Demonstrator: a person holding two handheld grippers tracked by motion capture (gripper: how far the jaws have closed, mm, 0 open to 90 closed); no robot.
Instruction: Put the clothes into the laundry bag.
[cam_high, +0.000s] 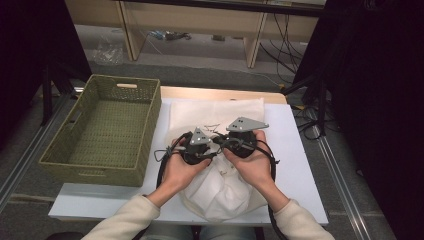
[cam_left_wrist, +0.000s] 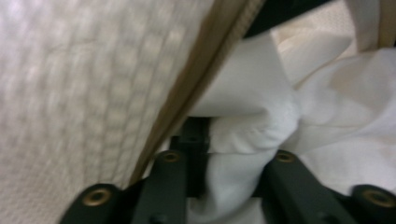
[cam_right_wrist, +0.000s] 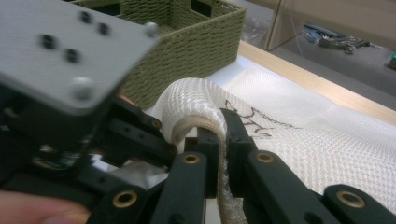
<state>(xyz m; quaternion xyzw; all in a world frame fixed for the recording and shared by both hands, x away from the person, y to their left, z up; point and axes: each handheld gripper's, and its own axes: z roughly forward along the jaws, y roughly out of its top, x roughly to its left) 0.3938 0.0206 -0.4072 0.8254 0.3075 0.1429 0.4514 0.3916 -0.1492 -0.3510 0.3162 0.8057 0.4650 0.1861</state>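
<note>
Centrally on the white table top (cam_high: 295, 150): a cream mesh bag (cam_high: 200, 115) lying flat, its near end bulging with white cloth (cam_high: 220, 192). Both hands meeting over the middle of that bag, each with a gripper. Right gripper (cam_right_wrist: 219, 140) clamped tight on a raised fold of the bag's mesh edge (cam_right_wrist: 198, 100), jaws pressed together with the weave arching up and over them. Left gripper (cam_left_wrist: 224, 163) pushed in at the bag's mouth, jaws part-way apart with a wad of white cloth (cam_left_wrist: 252, 126) bunched between them; whether the pads actually press on it, impossible to tell, since the tips are buried in fabric. Just to that gripper's side, the tan-trimmed rim of the bag (cam_left_wrist: 201, 79), mesh blurred and very close. Seen from the right gripper, the left gripper (cam_right_wrist: 135, 135) right beside it, grey plate uppermost, nearly touching. Off to the left of the bag, a green woven basket (cam_high: 145, 125) along the table's edge, well apart from the hands. Beyond the table, wooden furniture legs and loose cables on the floor.
</note>
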